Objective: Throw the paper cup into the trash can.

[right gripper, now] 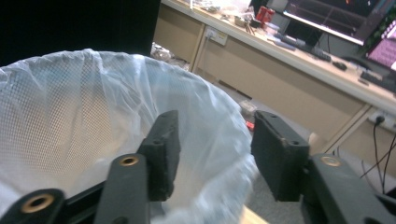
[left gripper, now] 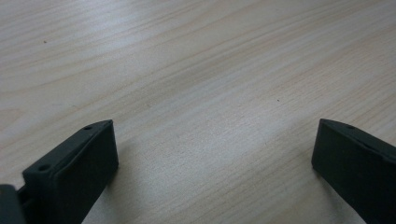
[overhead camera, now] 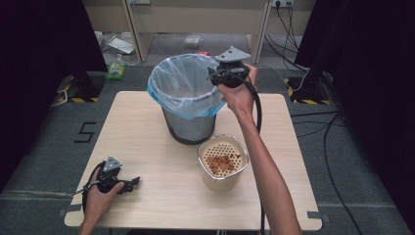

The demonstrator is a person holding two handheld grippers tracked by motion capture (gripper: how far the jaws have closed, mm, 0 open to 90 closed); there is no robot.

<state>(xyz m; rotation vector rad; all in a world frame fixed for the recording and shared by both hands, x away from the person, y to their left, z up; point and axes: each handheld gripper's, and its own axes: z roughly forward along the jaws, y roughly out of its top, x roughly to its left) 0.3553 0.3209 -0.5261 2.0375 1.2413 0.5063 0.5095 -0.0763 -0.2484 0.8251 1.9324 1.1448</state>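
table (overhead camera: 147, 127) (pale wood) | lined bin (overhead camera: 188, 98) | perforated pot (overhead camera: 223, 164) | left tool (overhead camera: 128, 184)

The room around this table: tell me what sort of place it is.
Probably an office or lab set up for recording: a long desk with monitors, wall sockets with cables, and hazard-taped stand feet beside the wooden table.

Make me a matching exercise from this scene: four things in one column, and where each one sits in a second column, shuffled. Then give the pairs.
Things:
1. bin
2. strainer
3. left gripper
4. right gripper

Places:
A. resting on the table near its front left corner, jaws open
B. raised at the rim of the bag, jaws open
C. standing on the far middle of the table, lined with a clear bag
D. on the table in front of the bin, brown bits inside

Pairs: 1-C, 2-D, 3-A, 4-B
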